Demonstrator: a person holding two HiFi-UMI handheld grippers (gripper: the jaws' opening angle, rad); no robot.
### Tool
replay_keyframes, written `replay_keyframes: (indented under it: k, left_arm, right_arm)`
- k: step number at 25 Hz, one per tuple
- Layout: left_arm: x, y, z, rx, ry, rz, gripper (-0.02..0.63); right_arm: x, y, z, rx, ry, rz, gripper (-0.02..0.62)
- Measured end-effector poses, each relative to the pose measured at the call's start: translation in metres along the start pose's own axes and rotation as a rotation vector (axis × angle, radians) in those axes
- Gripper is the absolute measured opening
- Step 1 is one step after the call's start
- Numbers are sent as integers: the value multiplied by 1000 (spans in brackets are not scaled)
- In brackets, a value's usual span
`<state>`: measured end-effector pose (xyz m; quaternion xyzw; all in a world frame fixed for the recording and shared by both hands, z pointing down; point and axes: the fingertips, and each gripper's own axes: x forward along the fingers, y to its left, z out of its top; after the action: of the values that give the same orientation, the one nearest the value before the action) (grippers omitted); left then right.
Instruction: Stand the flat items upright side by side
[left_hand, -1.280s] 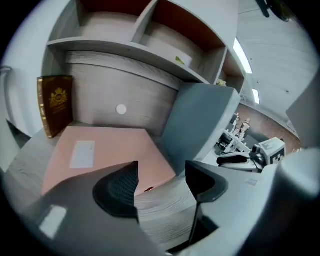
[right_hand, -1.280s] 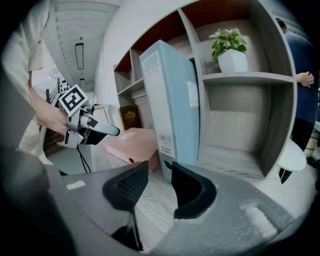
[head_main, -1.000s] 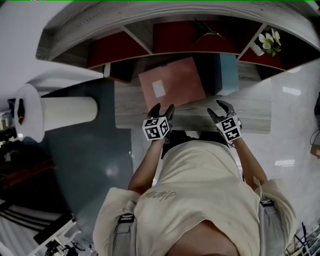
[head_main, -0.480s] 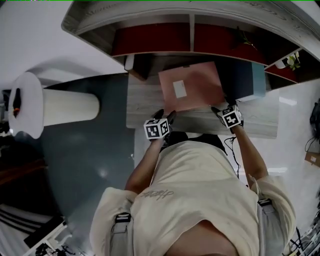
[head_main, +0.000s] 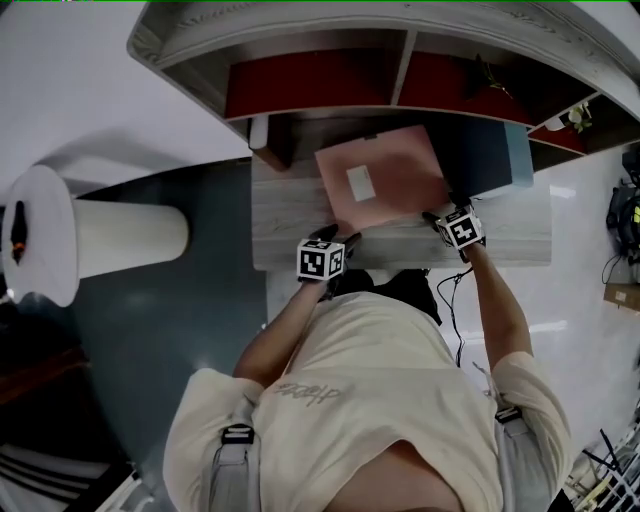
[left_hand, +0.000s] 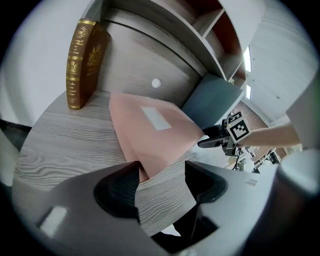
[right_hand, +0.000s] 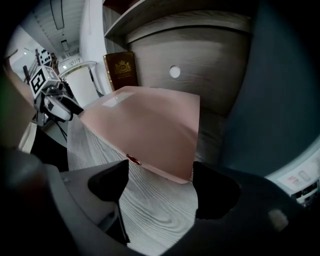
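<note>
Both have dropped to the near edge of the pink book (head_main: 385, 180), which lies flat on the table (head_main: 290, 215) just ahead. The left gripper (head_main: 335, 238) gapes empty. The right gripper (head_main: 440, 215) has just been opening its jaws, with nothing between them, so lifting looks next.

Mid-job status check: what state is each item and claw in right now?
Pink folder: lying flat on desk.
Brown book: standing upright.
Teal book: raised at the back, lean unclear.
Left claw: open, nothing gripped.
Right claw: jaws just been opening, nothing gripped.
</note>
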<state>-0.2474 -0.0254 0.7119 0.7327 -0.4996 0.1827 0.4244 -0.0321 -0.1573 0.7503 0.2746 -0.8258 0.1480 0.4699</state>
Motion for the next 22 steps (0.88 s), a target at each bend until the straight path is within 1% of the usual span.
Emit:
replay_keyframes:
  k: [3,6,9,11,13,16,20,22]
  left_arm:
    - [2,3,0,6,22,-10,303]
    - [2,11,5,-2,21,-4,302]
    - [-4,25,11,-14,8,19,304]
    - [-8,36,15,-14,5,34,304]
    - [-12,47,18,-1,6,46,304]
    - [-15,62,25,30,7,67,304]
    - [-16,80,34,87,5,117,306]
    - [-16,88,39,96,4,130,312]
  right_arm:
    - [3,2,-2,32,10,-3,403]
    - [-1,8,-3,74,6,-9,403]
    - [-4,27,-9,97,-2,8,400]
    - [-8,44,-14,88,-11,26,393]
    - [-13,61,-15,63,-22,46,380]
    - [-18,85,-15,39,-21,76,380]
    - [-26,118,-20,78,-23,128,359]
    - [-30,136,-25,91,-19,150,359]
